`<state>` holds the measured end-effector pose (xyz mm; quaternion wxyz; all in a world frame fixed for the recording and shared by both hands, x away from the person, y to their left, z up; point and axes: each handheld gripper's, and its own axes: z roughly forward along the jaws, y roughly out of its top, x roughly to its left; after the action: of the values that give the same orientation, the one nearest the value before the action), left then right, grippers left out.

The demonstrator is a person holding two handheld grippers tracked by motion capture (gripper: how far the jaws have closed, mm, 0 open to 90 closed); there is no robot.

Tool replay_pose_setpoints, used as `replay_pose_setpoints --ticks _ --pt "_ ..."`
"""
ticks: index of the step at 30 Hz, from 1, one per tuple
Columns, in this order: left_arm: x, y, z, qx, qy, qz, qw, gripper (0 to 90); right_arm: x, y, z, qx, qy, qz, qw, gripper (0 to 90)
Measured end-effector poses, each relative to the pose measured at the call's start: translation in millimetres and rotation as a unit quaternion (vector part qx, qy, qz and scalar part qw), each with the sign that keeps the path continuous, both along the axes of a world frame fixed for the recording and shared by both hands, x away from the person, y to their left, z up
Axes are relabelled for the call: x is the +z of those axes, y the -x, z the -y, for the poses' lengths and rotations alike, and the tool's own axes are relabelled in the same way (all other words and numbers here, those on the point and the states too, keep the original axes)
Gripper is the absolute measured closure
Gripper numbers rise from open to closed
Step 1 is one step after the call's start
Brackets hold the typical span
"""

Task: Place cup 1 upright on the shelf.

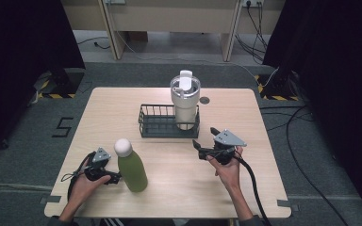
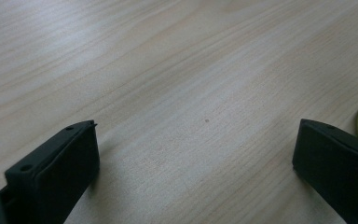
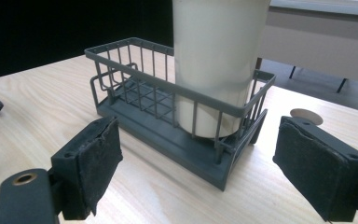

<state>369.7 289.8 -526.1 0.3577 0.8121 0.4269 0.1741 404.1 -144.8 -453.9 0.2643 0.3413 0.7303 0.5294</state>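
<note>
On the worktop (image 1: 122,101), toward 7 o'clock, the green bottle (image 1: 132,168) stands upright beside the left claw (image 1: 114,178) — jaws spread, holding nothing, seemingly lined up to grasp it. At centre the cream tumbler (image 1: 185,101) sits in the wire basket (image 1: 154,125)'s right end — right claw (image 1: 204,143) gaping, empty, facing it.

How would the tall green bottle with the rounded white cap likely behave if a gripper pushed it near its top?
The tall green bottle with the rounded white cap stands upright on the wooden table, narrow for its height, so a high push would probably tip it. Its round body would likely roll once down. Its smooth surface may slip between the open left gripper jaws.
</note>
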Motion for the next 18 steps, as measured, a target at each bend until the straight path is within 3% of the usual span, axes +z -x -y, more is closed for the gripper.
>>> replay_pose_setpoints --ticks 18 --pt "0.0 0.0 0.0 0.0 0.0 0.0 1.0 0.0 -8.2 14.9 -0.3 0.016 0.013 -0.007 0.9997 14.9"
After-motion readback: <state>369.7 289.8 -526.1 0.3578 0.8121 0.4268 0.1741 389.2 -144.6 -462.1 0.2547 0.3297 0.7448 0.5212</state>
